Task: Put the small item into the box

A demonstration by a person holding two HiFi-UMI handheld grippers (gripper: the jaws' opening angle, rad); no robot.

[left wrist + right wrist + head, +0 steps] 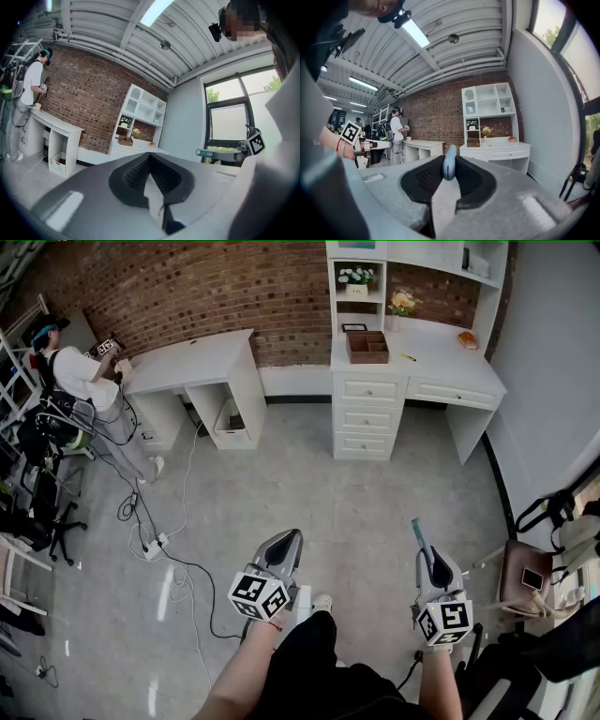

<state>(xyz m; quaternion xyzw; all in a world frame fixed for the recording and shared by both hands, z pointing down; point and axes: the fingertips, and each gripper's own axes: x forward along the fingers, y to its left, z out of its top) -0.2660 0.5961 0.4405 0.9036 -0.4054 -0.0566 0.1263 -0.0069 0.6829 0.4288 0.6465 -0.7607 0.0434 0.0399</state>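
Observation:
The brown wooden box (367, 346) stands on the far white desk (441, 367) under the shelves, and shows small in the left gripper view (124, 140) and the right gripper view (473, 143). My right gripper (429, 564) is held low over the floor, far from the desk, shut on a slim light-blue item (419, 539) that sticks out past the pads (449, 162). My left gripper (285, 546) hangs beside it at the left, its jaws shut with nothing between them (149, 164).
Another person (80, 371) stands at a second white desk (192, 362) at the far left. Cables and a power strip (155, 545) lie across the grey floor. A brown stool with a phone on it (528, 577) is at my right. A yellow pen (409, 357) lies near the box.

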